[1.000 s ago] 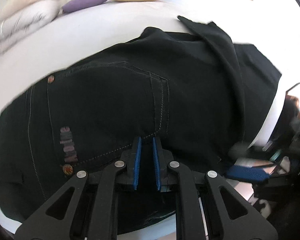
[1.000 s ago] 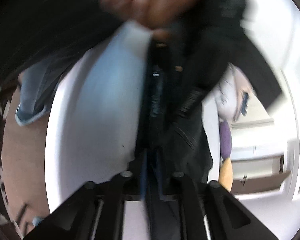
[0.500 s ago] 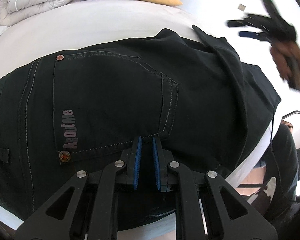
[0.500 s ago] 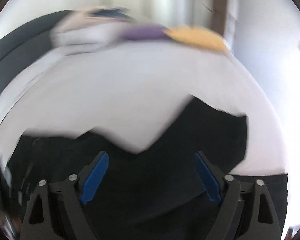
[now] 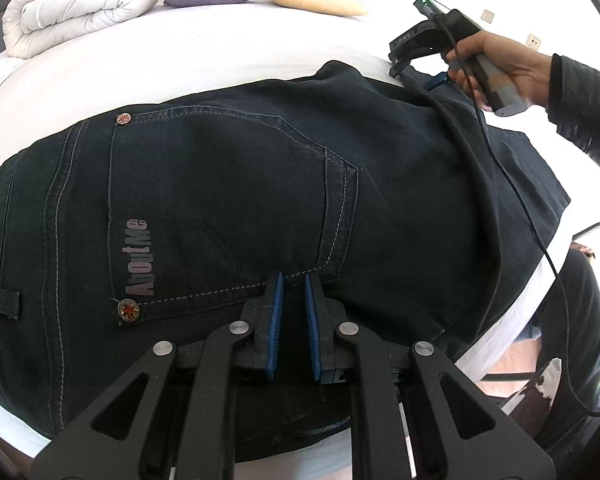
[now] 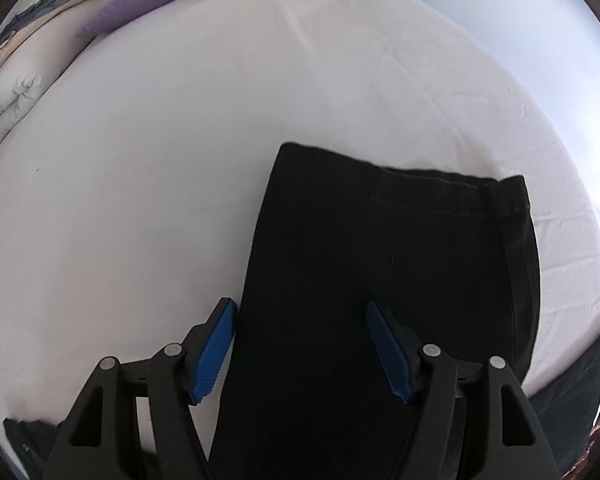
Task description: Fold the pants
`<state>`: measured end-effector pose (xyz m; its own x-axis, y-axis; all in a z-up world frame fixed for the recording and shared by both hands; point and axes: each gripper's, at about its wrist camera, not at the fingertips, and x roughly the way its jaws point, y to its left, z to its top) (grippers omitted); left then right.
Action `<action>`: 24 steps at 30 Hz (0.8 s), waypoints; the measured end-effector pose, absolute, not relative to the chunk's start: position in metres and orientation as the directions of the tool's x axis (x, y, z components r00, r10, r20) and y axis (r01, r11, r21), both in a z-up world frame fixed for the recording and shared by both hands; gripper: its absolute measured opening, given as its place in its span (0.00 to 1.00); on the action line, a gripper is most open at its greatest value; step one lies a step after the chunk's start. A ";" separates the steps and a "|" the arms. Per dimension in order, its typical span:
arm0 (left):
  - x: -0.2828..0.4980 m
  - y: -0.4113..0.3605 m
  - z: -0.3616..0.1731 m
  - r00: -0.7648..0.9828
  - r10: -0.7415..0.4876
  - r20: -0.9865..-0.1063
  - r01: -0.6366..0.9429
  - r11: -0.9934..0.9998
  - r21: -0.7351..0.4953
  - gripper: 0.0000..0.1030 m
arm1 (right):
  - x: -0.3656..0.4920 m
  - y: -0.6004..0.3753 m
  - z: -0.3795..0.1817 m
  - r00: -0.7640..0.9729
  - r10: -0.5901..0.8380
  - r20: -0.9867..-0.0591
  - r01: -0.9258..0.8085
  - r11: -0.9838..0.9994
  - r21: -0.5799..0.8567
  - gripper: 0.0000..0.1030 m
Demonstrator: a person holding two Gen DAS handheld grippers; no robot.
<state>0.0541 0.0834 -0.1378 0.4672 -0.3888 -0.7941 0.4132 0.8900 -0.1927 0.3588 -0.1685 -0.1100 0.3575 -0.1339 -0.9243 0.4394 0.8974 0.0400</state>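
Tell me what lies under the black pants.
The black pants lie on a white bed sheet, which shows all around them. The leg is folded over, so a lower layer of fabric is partly covered; anything else beneath is hidden.

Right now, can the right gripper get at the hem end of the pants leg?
Probably yes. The right gripper hangs open over the pants leg, whose hem lies flat on the white sheet ahead, with nothing in between.

"AboutMe" on pants (image 5: 260,184) pocket
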 end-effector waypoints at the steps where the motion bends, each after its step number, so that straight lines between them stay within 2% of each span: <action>1: 0.054 0.084 -0.138 0.469 -0.388 -0.794 0.412 0.891 -0.192 0.11 | 0.358 -0.170 -0.109 0.366 -0.135 -0.921 0.444 0.895 0.045 0.63; 2: 0.053 0.083 -0.138 0.471 -0.386 -0.794 0.412 0.891 -0.189 0.11 | 0.357 -0.172 -0.108 0.377 -0.134 -0.916 0.441 0.896 0.050 0.56; 4: 0.052 0.082 -0.138 0.475 -0.378 -0.794 0.411 0.894 -0.179 0.11 | 0.352 -0.179 -0.104 0.394 -0.108 -0.913 0.422 0.903 0.075 0.19; 5: 0.052 0.081 -0.138 0.478 -0.373 -0.795 0.411 0.895 -0.174 0.11 | 0.348 -0.183 -0.101 0.404 -0.090 -0.911 0.416 0.904 0.095 0.09; 6: 0.051 0.080 -0.138 0.480 -0.369 -0.796 0.411 0.896 -0.168 0.11 | 0.342 -0.187 -0.097 0.421 -0.077 -0.904 0.414 0.903 0.115 0.06; 12: 0.048 0.070 -0.135 0.486 -0.344 -0.804 0.407 0.903 -0.140 0.11 | 0.256 -0.237 -0.039 0.622 -0.002 -0.783 0.406 0.856 0.320 0.05; 16: 0.047 0.064 -0.133 0.484 -0.332 -0.810 0.405 0.905 -0.129 0.11 | 0.154 -0.290 -0.019 0.742 0.019 -0.670 0.422 0.764 0.489 0.05; 19: 0.048 0.060 -0.132 0.479 -0.326 -0.815 0.401 0.907 -0.127 0.11 | 0.071 -0.326 -0.028 0.799 0.010 -0.602 0.446 0.661 0.603 0.05; 24: 0.053 0.058 -0.129 0.465 -0.318 -0.826 0.382 0.914 -0.137 0.11 | -0.034 -0.373 -0.084 0.805 -0.033 -0.592 0.529 0.493 0.691 0.04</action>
